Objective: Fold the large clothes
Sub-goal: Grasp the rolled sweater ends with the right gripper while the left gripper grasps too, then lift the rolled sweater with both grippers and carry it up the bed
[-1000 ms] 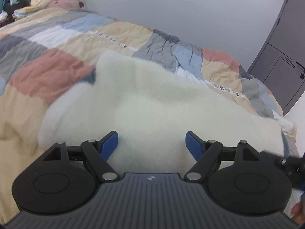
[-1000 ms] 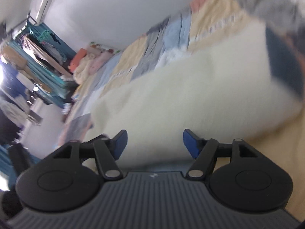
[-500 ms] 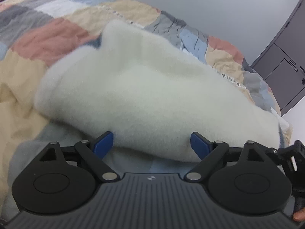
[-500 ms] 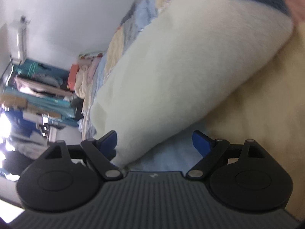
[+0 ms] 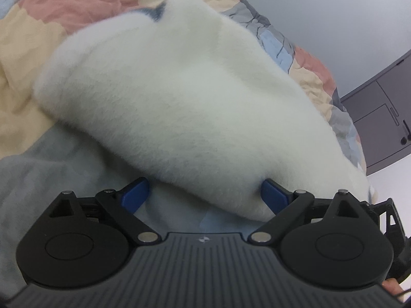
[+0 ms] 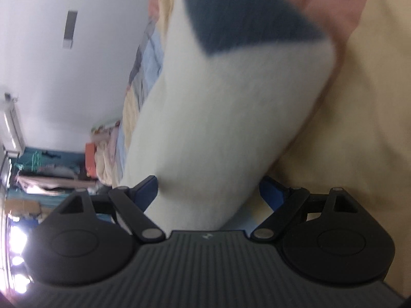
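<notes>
1. The left gripper [image 5: 204, 192] stands wide, its jaws opening further at this moment. The near edge of the fleece garment [image 5: 179, 107] sits between the blue pads [image 5: 134, 193], yet I see no squeeze on it: the left pad stands clear of the pile, and the right one at most brushes it.

2. The right gripper [image 6: 208, 192] is wide too. A thick roll of the same garment [image 6: 226, 107] runs in between its pads [image 6: 272, 192]; whether the left pad touches the pile I cannot tell through the blur, and nothing looks pinched.

3. The garment lies bunched in a long cream mound on the patchwork quilt [image 5: 46, 59], with a dark blue patch [image 6: 246, 18] at its far end in the right wrist view.

4. My guess at handling: light, soft, very thick and springy, with no stiffness at all. It will sag and slump from any single hold, and the deep pile could slip out of a shallow pinch.

5. I would take it at the near hem or a corner, both grippers well apart, biting deep enough to catch the cloth beneath the fluff.
</notes>
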Motion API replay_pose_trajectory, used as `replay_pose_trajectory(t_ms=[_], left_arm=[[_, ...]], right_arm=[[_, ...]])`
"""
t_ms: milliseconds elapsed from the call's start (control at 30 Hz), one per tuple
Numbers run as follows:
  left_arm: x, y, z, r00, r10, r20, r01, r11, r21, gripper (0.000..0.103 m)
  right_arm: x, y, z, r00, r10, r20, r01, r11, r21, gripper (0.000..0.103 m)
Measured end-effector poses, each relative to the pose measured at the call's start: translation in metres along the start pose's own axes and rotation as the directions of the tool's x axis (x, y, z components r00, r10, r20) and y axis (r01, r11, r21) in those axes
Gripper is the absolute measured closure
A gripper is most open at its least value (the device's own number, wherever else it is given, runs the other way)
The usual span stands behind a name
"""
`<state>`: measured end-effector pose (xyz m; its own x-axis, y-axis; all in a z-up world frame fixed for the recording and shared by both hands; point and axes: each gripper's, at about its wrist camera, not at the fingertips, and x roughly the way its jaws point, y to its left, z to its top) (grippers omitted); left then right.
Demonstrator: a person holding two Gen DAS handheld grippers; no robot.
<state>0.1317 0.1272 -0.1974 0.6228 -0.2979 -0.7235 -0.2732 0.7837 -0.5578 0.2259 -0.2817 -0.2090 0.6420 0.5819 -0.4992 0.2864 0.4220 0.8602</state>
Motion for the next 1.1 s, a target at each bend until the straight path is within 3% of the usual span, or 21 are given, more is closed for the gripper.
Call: replay_pose_trajectory(t_ms=[200, 267, 400, 567, 633, 667, 767, 900, 1000, 1033, 1100], left_arm=[[0.002, 0.001, 0.001, 1.0, -0.019, -0.011, 0.018, 1.0, -0.02, 0.006], [0.003, 0.001, 0.002, 1.0, -0.022, -0.013, 0.021, 1.0, -0.02, 0.006], [0.004, 0.002, 0.004, 1.0, -0.028, -0.01, 0.027, 0.999, -0.017, 0.006], [0.002, 0.005, 0.003, 0.999, -0.044, -0.005, 0.043, 0.999, -0.03, 0.006], [-0.004, 0.011, 0.002, 0.997, -0.072, 0.019, 0.074, 0.994, -0.078, 0.006], [-0.009, 0.019, 0.0, 0.993, -0.111, 0.049, 0.117, 0.984, -0.136, 0.006], [-0.015, 0.048, 0.003, 0.965, -0.233, 0.12, 0.26, 0.907, -0.333, 0.006], [-0.01, 0.082, 0.002, 0.951, -0.27, 0.151, 0.308, 0.803, -0.511, 0.006], [-0.007, 0.094, 0.002, 0.938, -0.293, 0.183, 0.344, 0.74, -0.578, 0.007], [-0.008, 0.095, 0.002, 0.932, -0.3, 0.203, 0.361, 0.729, -0.582, 0.008], [-0.011, 0.095, 0.006, 0.937, -0.275, 0.217, 0.35, 0.758, -0.551, 0.014]], right_arm=[[0.005, -0.005, 0.001, 1.0, 0.004, 0.008, -0.005, 1.0, 0.02, 0.015], [0.011, -0.001, 0.002, 1.0, 0.026, 0.002, -0.026, 1.0, -0.002, 0.022], [0.013, 0.011, 0.001, 0.999, 0.042, -0.006, -0.042, 0.997, -0.061, 0.021], [0.004, 0.014, 0.003, 0.995, 0.103, 0.004, -0.102, 0.992, -0.078, 0.021], [0.002, 0.016, 0.004, 0.992, 0.126, 0.009, -0.125, 0.989, -0.079, 0.021], [0.002, 0.017, 0.006, 0.99, 0.14, 0.013, -0.139, 0.987, -0.078, 0.021], [-0.001, 0.018, 0.01, 0.985, 0.174, 0.023, -0.172, 0.983, -0.07, 0.021], [0.0, 0.016, 0.012, 0.985, 0.17, 0.025, -0.169, 0.984, -0.06, 0.021], [0.002, 0.015, 0.011, 0.987, 0.158, 0.025, -0.157, 0.986, -0.053, 0.021], [0.003, 0.014, 0.012, 0.988, 0.153, 0.025, -0.152, 0.987, -0.045, 0.021], [0.008, 0.014, 0.01, 0.99, 0.142, 0.025, -0.142, 0.99, -0.028, 0.021]])
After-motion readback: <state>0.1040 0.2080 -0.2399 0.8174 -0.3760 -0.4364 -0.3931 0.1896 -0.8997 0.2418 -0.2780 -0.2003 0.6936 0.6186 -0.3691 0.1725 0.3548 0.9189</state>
